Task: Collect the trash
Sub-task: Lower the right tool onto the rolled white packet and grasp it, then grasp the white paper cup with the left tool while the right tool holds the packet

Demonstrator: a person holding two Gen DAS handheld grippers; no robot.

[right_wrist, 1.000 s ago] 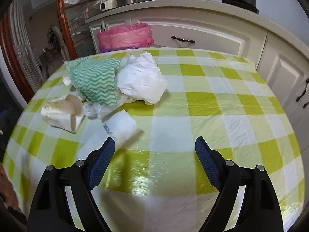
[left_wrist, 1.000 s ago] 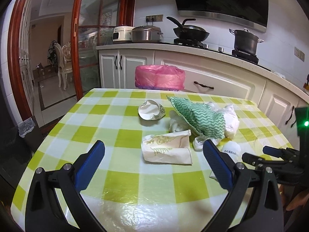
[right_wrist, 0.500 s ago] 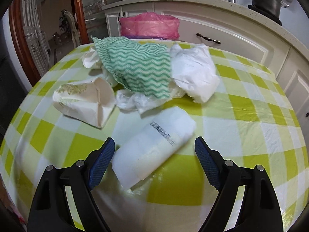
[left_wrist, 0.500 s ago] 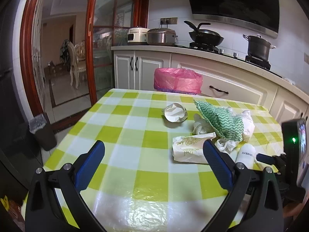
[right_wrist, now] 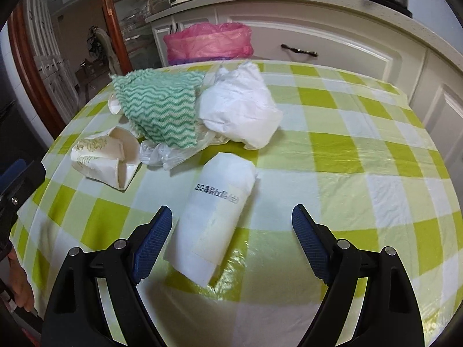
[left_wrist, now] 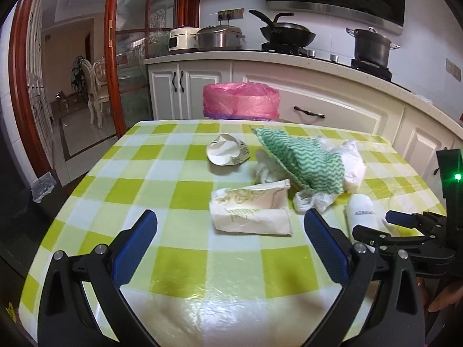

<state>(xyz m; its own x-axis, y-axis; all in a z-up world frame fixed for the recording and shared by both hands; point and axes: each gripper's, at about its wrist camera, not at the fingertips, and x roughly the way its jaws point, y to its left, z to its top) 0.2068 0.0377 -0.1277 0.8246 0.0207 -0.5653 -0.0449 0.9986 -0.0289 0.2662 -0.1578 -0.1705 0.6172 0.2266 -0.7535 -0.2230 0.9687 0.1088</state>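
Right claw, jaws just narrowing yet still wide, now straddles the white roll on the desk: grasp imminent. Left claw wide, empty.

Green-checked tablecloth, green zigzag cloth, pink bag.

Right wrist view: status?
Right gripper open, jaws just closing, straddling white roll, pads off it. Left gripper open, empty. Path clear.

Right tongs narrowing slightly, now straddling white roll, untouched.
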